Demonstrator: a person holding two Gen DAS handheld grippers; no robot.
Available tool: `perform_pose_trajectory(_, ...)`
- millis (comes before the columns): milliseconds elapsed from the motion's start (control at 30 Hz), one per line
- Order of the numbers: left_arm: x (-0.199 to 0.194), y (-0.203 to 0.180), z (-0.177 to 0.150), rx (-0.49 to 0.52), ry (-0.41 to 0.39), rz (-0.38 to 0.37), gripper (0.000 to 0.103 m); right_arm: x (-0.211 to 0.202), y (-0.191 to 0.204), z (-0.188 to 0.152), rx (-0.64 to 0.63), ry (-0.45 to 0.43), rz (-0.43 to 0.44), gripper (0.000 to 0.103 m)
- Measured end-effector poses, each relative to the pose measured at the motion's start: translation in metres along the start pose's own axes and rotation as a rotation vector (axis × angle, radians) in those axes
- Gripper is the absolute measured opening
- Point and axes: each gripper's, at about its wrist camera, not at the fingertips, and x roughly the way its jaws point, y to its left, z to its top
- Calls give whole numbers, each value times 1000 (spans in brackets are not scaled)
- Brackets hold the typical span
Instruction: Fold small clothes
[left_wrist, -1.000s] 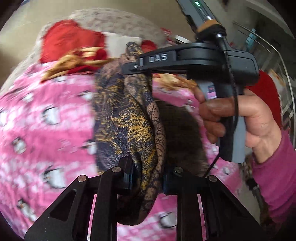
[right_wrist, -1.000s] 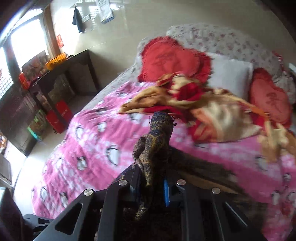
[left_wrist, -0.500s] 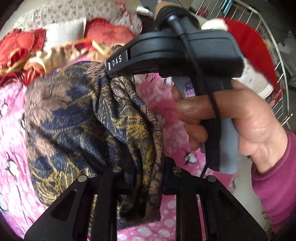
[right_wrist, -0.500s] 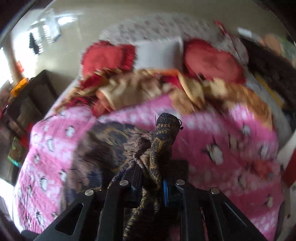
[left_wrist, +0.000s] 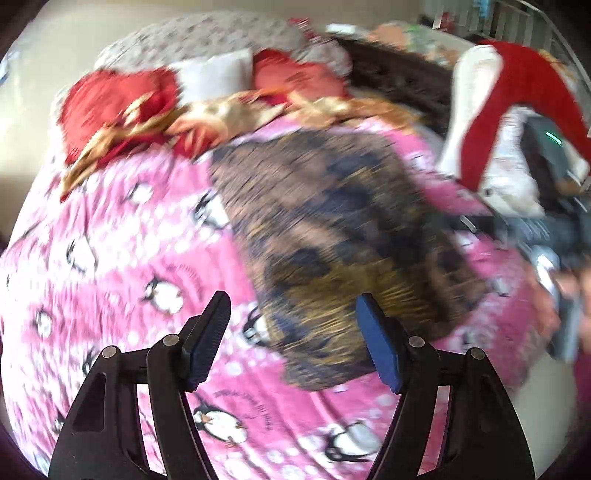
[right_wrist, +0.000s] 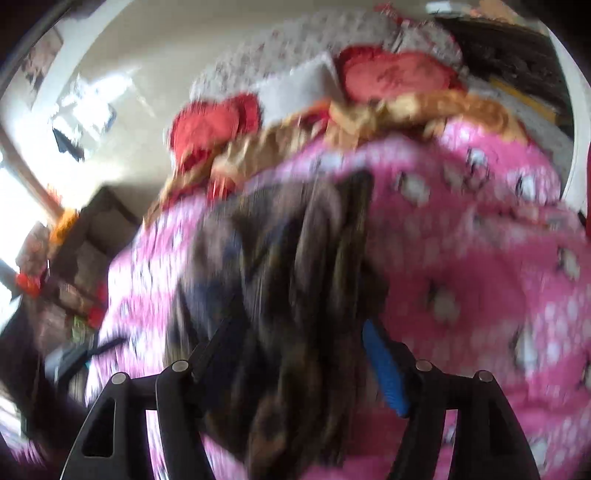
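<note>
Both sets of jaws are opening: our left gripper (left_wrist: 291, 339) stands wide over the dark patterned garment (left_wrist: 332, 236), our right gripper (right_wrist: 299, 365) has bunched folds between unpressed pads. It lies mid-bedspread (left_wrist: 122, 258), looks light, limp, slippery; we'd pinch its corners.

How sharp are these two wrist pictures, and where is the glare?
Left wrist view: motion-smeared patterned garment and pink penguin blanket, gripper fingers crisp. Right wrist view: blurrier still, the garment streaked, blown-out window glare at the left edge, fisheye bending throughout.
</note>
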Motion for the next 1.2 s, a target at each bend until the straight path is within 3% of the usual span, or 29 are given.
perform_pose_trajectory(33, 8, 4, -5, -16, 11, -5, 71, 5, 3, -11, -15, 29, -19, 63)
perform_pose_trajectory(67, 15, 5, -10, -26, 31, -2, 71, 10, 6, -20, -33, 46, -38, 30)
perform_pose_trajectory(100, 25, 3, -13, -31, 55, 9, 71, 15, 12, -28, -84, 46, -70, 16)
perform_pose_trajectory(167, 46, -1, -21, -22, 108, 21, 71, 20, 12, -32, -135, 25, -144, 14)
perform_pose_trajectory(200, 55, -1, -25, -25, 124, 26, 71, 25, 4, -34, -102, 26, -170, 13)
perform_pose_trajectory(300, 59, 2, -35, -56, 130, 7, 71, 41, -18, -39, 1, 94, -131, 13)
perform_pose_trajectory(367, 49, 4, -33, -60, 114, 5, 71, 28, -21, -33, 36, 53, -72, 16)
perform_pose_trajectory(433, 36, 6, -30, -67, 85, 2, 71, 9, -23, -20, 83, -31, -20, 40)
perform_pose_trajectory(467, 29, 6, -28, -71, 67, -2, 71, 0, -25, -10, 103, -96, -12, 69)
perform_pose_trajectory(500, 20, 6, -24, -74, 37, -12, 71, -5, -26, -1, 117, -149, -16, 78)
perform_pose_trajectory(567, 11, 5, -19, -78, 2, -18, 71, -2, -25, 19, 126, -180, -32, 78)
perform_pose_trajectory(633, 13, 3, -11, -74, -7, -22, 71, 23, -20, 46, 124, -141, -16, 73)
perform_pose_trajectory(700, 25, -2, -5, -55, 14, -7, 71, 45, -20, 61, 136, -88, -6, 22)
perform_pose_trajectory(733, 29, -5, -4, -46, 21, -2, 71, 59, -19, 71, 137, -51, -42, 20)
perform_pose_trajectory(800, 38, -11, -5, -22, 40, 5, 71, 59, -16, 79, 88, -94, -108, 8)
perform_pose_trajectory(867, 58, -16, -7, -12, 96, 17, 71, 65, -16, 83, 18, -119, -236, 6)
perform_pose_trajectory(967, 72, -11, -11, -59, 131, -8, 71, 88, -37, 73, 48, -49, -260, 6)
perform_pose_trajectory(1067, 64, -9, -13, -75, 119, -18, 71, 77, -40, 68, 38, -92, -246, 8)
perform_pose_trajectory(1133, 51, -9, -11, -67, 94, -18, 71, 53, -37, 66, 70, -123, -228, 24)
perform_pose_trajectory(1167, 44, -10, -9, -63, 76, -21, 71, 45, -34, 65, 82, -133, -219, 37)
perform_pose_trajectory(1200, 36, -10, -6, -62, 53, -22, 71, 36, -30, 64, 88, -149, -194, 42)
